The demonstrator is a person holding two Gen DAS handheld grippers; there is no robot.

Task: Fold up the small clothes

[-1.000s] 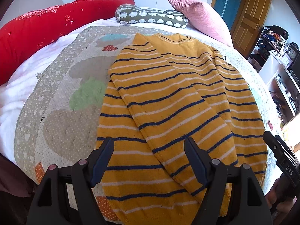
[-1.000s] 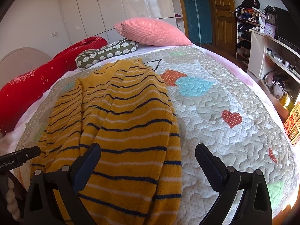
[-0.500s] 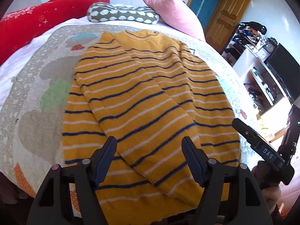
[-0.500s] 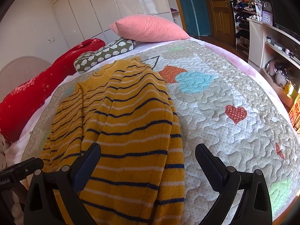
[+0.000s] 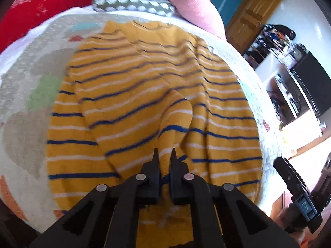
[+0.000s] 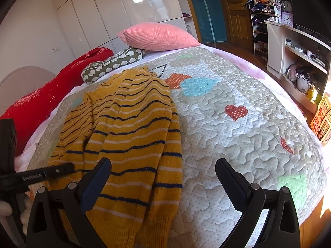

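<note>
A yellow sweater [image 5: 144, 95] with blue and white stripes lies on the quilted bedspread [image 5: 26, 86], sleeves folded across its body. My left gripper [image 5: 164, 155] is shut on the sweater's sleeve cuff near the hem, and the cloth rises in a ridge in front of it. In the right wrist view the sweater [image 6: 132, 136] lies left of centre. My right gripper [image 6: 163, 177] is open and empty, above the sweater's right hem edge and the quilt [image 6: 238, 144]. The left gripper's body [image 6: 37, 175] shows at the left edge there.
A red bolster [image 6: 45, 103], a patterned cushion [image 6: 111, 64] and a pink pillow [image 6: 157, 37] lie at the head of the bed. White shelves [image 6: 298, 57] with clutter and a wooden door [image 6: 233, 10] stand to the right. The right gripper's body [image 5: 298, 192] shows at the lower right.
My left gripper has moved down to the sweater and shut on the sleeve cuff, bunching the cloth. My right gripper stays open, almost unmoved.
</note>
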